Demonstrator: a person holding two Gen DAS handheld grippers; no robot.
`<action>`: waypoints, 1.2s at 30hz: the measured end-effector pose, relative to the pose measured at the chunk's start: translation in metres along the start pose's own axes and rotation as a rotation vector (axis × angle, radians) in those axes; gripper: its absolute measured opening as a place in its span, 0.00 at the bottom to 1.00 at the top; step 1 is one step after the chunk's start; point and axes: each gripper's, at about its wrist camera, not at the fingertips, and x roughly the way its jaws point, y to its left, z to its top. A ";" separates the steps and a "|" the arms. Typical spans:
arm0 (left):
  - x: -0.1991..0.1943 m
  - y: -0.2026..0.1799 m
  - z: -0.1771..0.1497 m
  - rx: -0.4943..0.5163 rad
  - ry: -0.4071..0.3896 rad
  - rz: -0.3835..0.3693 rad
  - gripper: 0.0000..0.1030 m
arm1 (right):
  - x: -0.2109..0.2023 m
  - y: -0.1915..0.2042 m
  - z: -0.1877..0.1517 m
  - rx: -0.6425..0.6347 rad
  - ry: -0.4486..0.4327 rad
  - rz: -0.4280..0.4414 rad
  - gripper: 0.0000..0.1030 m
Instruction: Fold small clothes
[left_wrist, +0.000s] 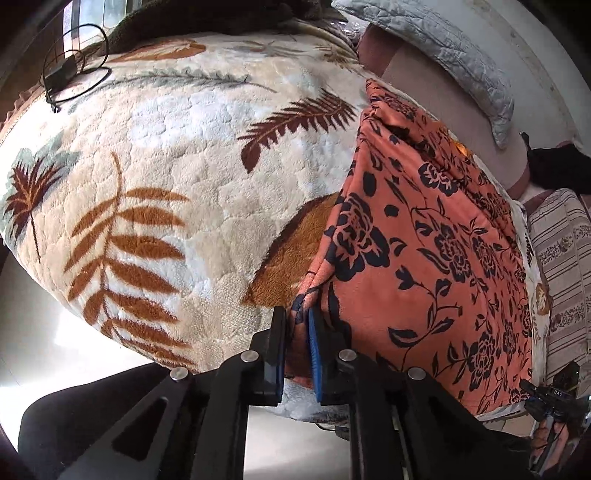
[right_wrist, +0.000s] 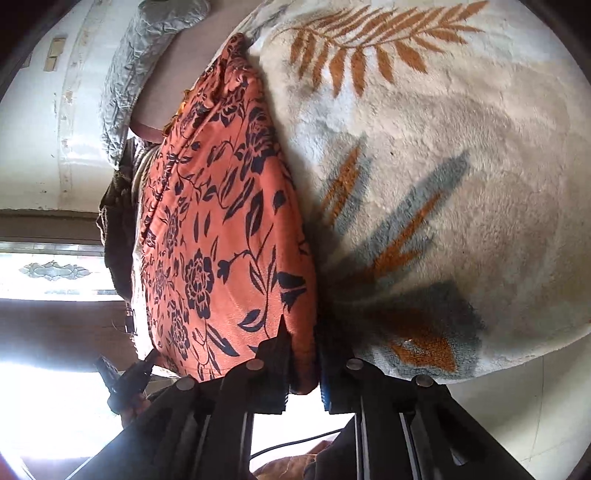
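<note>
Left claw (left_wrist: 297, 332) pinches the orange floral garment (left_wrist: 424, 236) at the bed's (left_wrist: 166, 155) near edge; right claw (right_wrist: 304, 354) pinches its other near corner.

**Cloth, plush and plastic under my grippers**

I see a matt, soft orange cloth garment with black flowers (left_wrist: 424, 236) on a deep-piled, fuzzy cream leaf-print blanket (left_wrist: 177, 155). My black matt plastic left gripper (left_wrist: 297, 350) carries shiny metal rivets (left_wrist: 249, 356).

Orange floral garment (right_wrist: 221, 236) spread on the leaf-patterned blanket (right_wrist: 461, 166); its near corner is pinched by the right gripper (right_wrist: 303, 363) at the blanket's near edge.
</note>
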 end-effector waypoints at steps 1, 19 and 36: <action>-0.002 -0.005 0.001 0.032 -0.013 0.025 0.07 | 0.001 0.000 0.000 -0.006 0.001 0.004 0.14; 0.014 -0.113 0.270 0.092 -0.316 -0.068 0.00 | -0.032 0.138 0.229 -0.067 -0.362 0.278 0.08; 0.021 -0.115 0.078 0.014 -0.076 -0.240 0.76 | 0.051 0.115 0.266 0.007 -0.293 0.079 0.11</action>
